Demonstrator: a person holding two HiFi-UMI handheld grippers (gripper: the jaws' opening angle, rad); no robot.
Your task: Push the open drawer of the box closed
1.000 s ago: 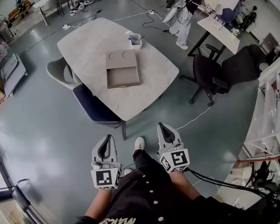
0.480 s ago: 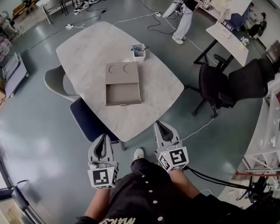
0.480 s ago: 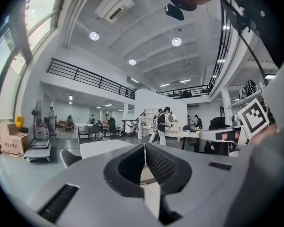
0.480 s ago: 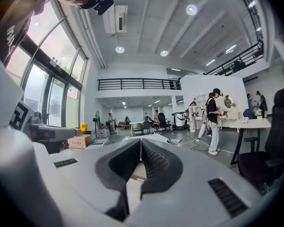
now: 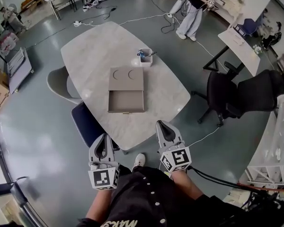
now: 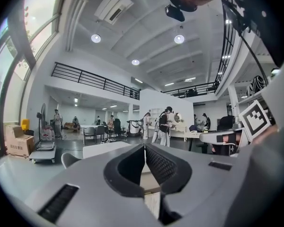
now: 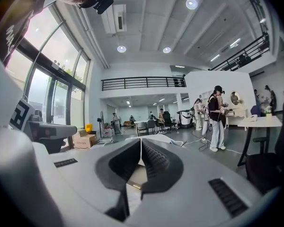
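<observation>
A flat tan box (image 5: 126, 79) with two round recesses on its lid lies in the middle of the pale oval table (image 5: 94, 51). Its drawer (image 5: 126, 101) is pulled out toward me and looks empty. Both grippers hang level in front of my body, short of the table's near edge. My left gripper (image 5: 104, 137) has its jaws together and holds nothing (image 6: 145, 146). My right gripper (image 5: 160, 124) is likewise shut and empty (image 7: 141, 141). In the right gripper view the drawer's front shows dimly behind the closed jaws.
A white cup (image 5: 145, 57) with pens stands on the table beyond the box. A dark blue chair (image 5: 87, 122) and a grey chair (image 5: 60, 82) sit at the table's left near side. A black office chair (image 5: 236, 93) stands to the right. Cables cross the floor; people stand at the back.
The table and box have come nearer in the head view. Both grippers have moved forward to the table's near edge, still shut.
</observation>
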